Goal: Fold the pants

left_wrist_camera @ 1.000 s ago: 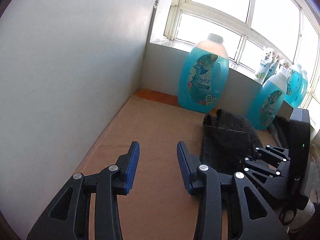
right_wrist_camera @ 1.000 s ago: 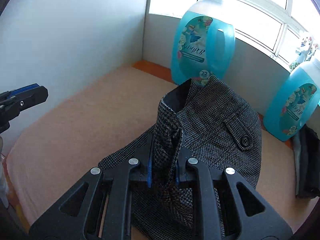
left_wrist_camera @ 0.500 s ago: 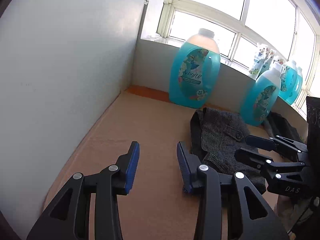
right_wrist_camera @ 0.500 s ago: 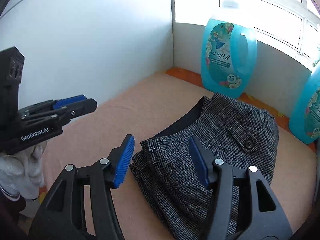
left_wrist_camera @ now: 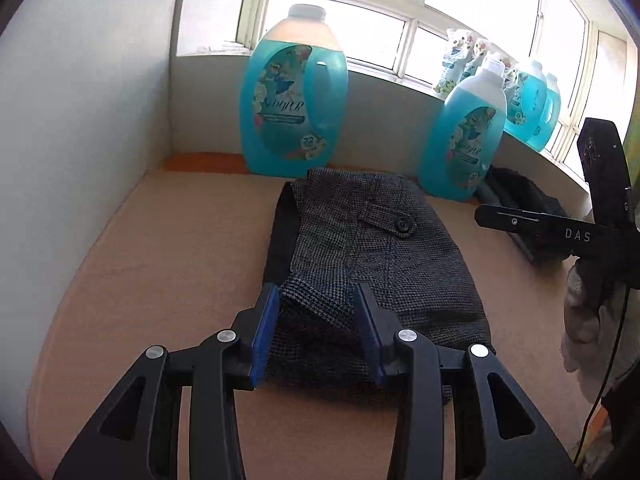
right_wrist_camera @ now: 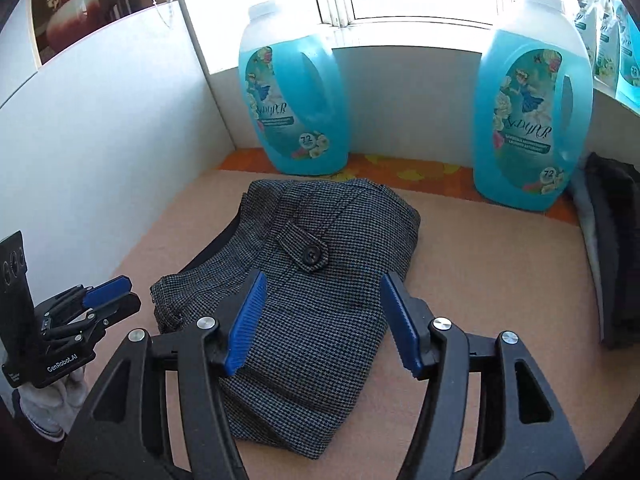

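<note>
My left claw (left_wrist_camera: 316,328) hangs open over the near edge of the pants (left_wrist_camera: 380,256), gripping nothing. The pants lie folded on the tan table (left_wrist_camera: 180,248), before the blue jugs (right_wrist_camera: 294,100). My right claw (right_wrist_camera: 322,320) gapes wide, empty — folding looks nearly finished; next, probably tidying that loose left corner.

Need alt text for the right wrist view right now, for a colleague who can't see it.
Folded houndstooth pants lie on a tan surface beneath the open right gripper, which holds nothing. Two blue detergent jugs stand behind by the window; the left gripper is at the left edge.
</note>
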